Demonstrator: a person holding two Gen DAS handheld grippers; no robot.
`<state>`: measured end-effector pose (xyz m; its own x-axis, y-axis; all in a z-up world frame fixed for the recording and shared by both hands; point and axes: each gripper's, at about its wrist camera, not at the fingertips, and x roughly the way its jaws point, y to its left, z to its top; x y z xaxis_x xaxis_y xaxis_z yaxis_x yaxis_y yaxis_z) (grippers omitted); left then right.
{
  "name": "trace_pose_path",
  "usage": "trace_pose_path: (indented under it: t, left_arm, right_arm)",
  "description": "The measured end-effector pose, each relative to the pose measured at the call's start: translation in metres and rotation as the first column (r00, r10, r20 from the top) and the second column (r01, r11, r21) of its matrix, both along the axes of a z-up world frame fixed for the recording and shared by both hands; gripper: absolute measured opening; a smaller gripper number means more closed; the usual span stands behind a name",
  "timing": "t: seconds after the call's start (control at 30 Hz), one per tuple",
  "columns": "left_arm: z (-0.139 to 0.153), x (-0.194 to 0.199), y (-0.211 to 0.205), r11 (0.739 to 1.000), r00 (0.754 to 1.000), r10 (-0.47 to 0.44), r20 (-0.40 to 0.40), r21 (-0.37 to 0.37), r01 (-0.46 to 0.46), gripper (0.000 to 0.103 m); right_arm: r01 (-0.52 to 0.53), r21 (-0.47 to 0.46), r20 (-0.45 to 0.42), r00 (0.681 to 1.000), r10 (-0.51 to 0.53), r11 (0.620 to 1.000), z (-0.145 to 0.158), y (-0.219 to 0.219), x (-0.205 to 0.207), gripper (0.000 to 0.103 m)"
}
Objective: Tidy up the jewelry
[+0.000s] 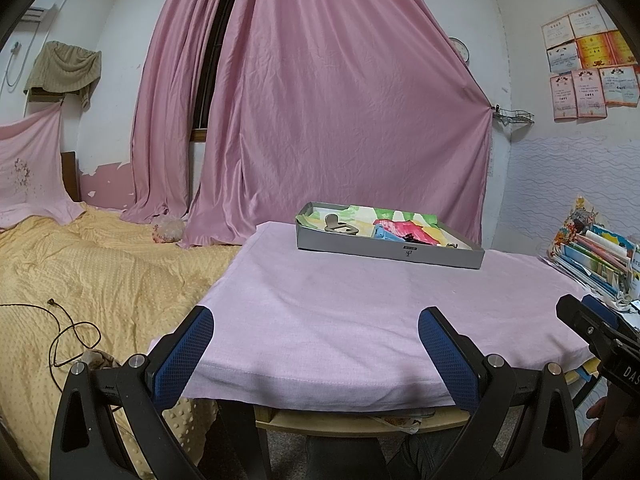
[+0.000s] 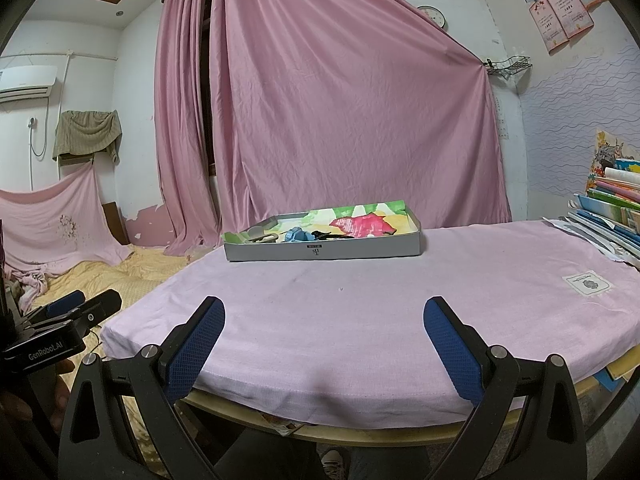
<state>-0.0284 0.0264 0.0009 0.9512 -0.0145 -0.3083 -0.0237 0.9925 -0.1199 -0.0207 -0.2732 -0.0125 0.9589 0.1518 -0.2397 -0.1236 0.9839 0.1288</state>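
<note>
Both my left gripper and right gripper gape, empty. Ahead, the tray holds small, light, probably slippery jewelry; pinch each mid-body.

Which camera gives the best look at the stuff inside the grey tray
The right wrist view: it looks over the grey tray front wall at a blue piece and dark items. The left wrist view shows the tray at an angle, contents more bunched.

We see the tray at the desk's far edge, bed left, books right.
</note>
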Motion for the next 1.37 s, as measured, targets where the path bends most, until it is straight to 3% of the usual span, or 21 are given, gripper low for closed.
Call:
trace_pose_path:
  t: [1.37]
  left_arm:
    - [-0.0054,0.0088,-0.0062,0.999,1.000,0.004,-0.017,0.053,-0.003,0.103]
  right_arm:
    - [0.002,0.002,-0.019,1.000,-0.002,1.000,-0.0042,0.0033,0.0070,0.098]
